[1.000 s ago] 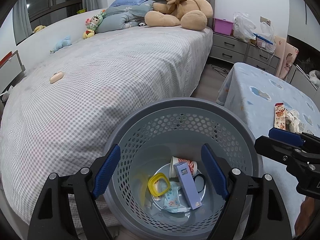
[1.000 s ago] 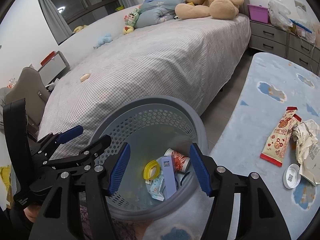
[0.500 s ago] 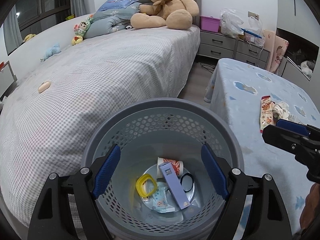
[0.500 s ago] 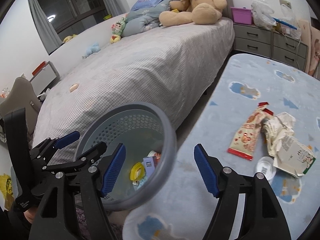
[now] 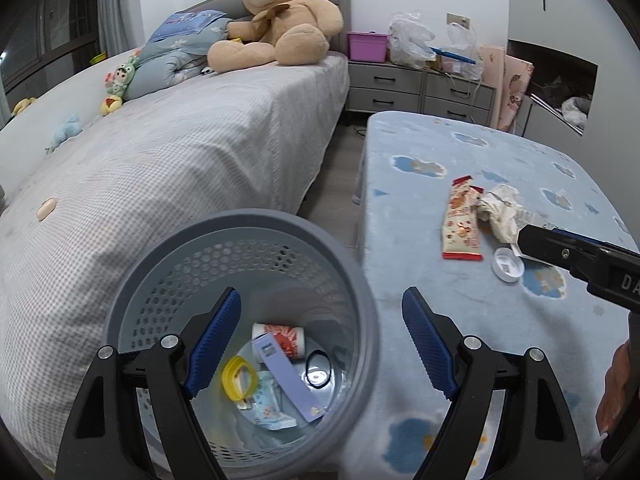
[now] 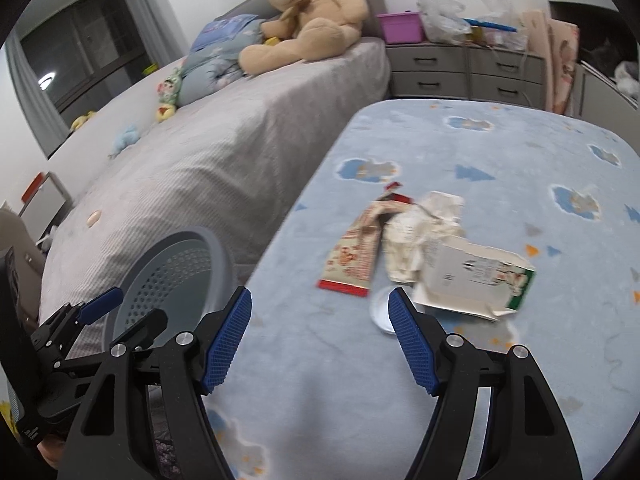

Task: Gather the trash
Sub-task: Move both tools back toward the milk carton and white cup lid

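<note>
A grey perforated bin (image 5: 168, 264) stands between the bed and the blue table; it also shows in the right wrist view (image 6: 218, 258). Inside lie a cup (image 5: 286, 338), a purple box (image 5: 286, 380), a yellow ring (image 5: 239, 376) and a wrapper. My left gripper (image 5: 322, 340) is open above the bin's right rim. My right gripper (image 6: 320, 340) is open above the table (image 6: 500, 152), just short of a red snack wrapper (image 6: 354, 256), crumpled paper (image 6: 420, 236), a torn carton (image 6: 472, 280) and a white lid (image 6: 380, 312).
The bed (image 5: 180, 152) with a teddy bear (image 5: 280, 28) and small toys lies left of the bin. Grey drawers (image 5: 420, 88) with bags and a purple box stand at the back. A narrow strip of floor runs between bed and table.
Both grippers have swung right, away from the bin. The right gripper now hovers over the table near the trash pile; the bin has slid to the left in both views.
</note>
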`<state>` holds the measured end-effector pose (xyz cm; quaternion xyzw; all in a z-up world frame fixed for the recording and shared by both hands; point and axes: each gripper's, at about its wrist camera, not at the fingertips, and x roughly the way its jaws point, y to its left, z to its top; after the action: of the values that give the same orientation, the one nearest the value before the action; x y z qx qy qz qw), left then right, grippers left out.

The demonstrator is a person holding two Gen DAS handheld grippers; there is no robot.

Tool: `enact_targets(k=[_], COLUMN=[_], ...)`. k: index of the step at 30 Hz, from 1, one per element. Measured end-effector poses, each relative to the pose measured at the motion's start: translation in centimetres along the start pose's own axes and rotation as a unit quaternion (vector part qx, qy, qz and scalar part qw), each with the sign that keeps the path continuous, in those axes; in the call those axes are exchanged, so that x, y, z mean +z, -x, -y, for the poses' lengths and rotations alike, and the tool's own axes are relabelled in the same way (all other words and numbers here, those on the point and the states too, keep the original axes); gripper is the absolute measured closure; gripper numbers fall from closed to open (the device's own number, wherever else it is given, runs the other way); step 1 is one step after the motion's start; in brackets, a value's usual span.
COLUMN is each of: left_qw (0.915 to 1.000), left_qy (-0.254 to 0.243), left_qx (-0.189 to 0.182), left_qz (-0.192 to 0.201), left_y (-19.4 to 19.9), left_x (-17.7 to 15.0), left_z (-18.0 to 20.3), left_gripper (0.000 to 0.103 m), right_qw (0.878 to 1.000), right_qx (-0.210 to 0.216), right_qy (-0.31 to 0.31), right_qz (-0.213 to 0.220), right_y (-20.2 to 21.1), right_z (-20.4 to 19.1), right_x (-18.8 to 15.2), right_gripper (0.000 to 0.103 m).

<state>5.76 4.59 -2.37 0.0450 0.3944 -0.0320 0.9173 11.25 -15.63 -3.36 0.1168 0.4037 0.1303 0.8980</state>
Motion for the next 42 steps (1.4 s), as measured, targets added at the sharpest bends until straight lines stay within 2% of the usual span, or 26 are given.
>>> enact_targets(k=[5,12,20,22,31,42], left_qw=[0.9999,0.9993,0.9989,0.9989,0.9993,0.9987], left_qy=[-0.009,-0.021,-0.021,-0.020,-0.019,-0.005], left_qx=[-0.013,-0.030,-0.041,-0.041,-0.026,-0.046], left_qz=[-0.003,-0.002,-0.012,-0.012,-0.021,-0.018], left_y=[-0.4,-0.7,-1.9,-2.2,-4.5,-4.9], left_x=[0.0,0.2,0.3,0.3,0.2,0.9], left_z=[2.2,4.9,6.3,6.3,6.2,5.2], left_gripper=[0.024,0.024,0.024,0.020,0.020,0.020], right_qw=[0.999,0.997,0.994,0.994,0.992,0.991], right_qx=[-0.029,-0.067,-0.091,-0.095,-0.101,-0.100], right_qy=[-0.019,-0.046,-0.056,-0.056,-0.080,-0.086], right_qz=[0.007,0.013,0.010,0.009,-0.008,-0.017], right_y=[1.0,1.6,1.0,0.7,-1.6,-3.7], right_z=[2.8,5.5,6.9,7.1,8.3,8.3], right_x=[-0.2,-0.6,-0.8,-0.8,-0.2,0.7], right_gripper=[0.033,0.027,0.012,0.008,0.007,0.007])
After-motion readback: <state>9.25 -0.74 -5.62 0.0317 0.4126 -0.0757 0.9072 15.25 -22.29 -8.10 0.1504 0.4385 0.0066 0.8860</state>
